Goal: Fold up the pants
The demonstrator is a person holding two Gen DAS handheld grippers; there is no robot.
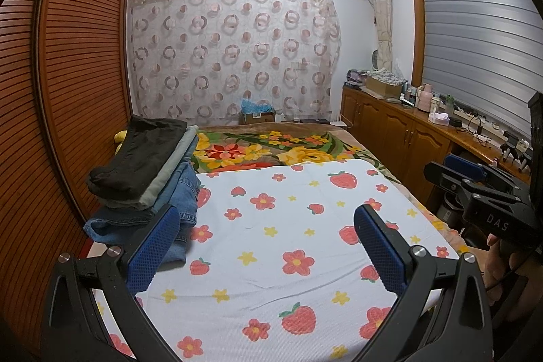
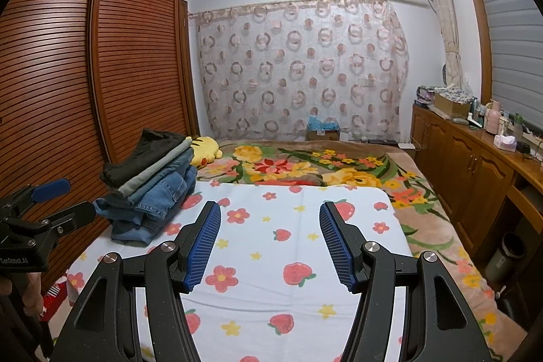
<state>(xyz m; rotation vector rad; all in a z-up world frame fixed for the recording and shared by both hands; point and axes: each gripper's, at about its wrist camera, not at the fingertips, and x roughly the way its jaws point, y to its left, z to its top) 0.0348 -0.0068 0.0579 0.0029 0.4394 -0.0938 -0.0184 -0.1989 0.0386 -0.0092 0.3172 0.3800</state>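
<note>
Left tool [image 1: 266, 246] and right tool [image 2: 269, 243]: both with blue pads spread apart, nothing between them, hovering over the bed [image 1: 356, 155] and its strawberry sheet [image 1: 271, 192]. Ahead and to the left of each tool: pants [image 1: 142, 178] stacked at the sheet's edge by the wardrobe [image 1: 68, 73], black on top, grey next, jeans beneath. Probably between folds, sheet bare. Next move likely: reaching left to pull a pair from the stack onto the sheet.

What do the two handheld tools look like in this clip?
Both are black plastic with angular cut-out arms and silver round bolts. The left tool and right tool carry blue ribbed fingers. White lettering marks each body; a thin black cable trails near the right handle.
</note>
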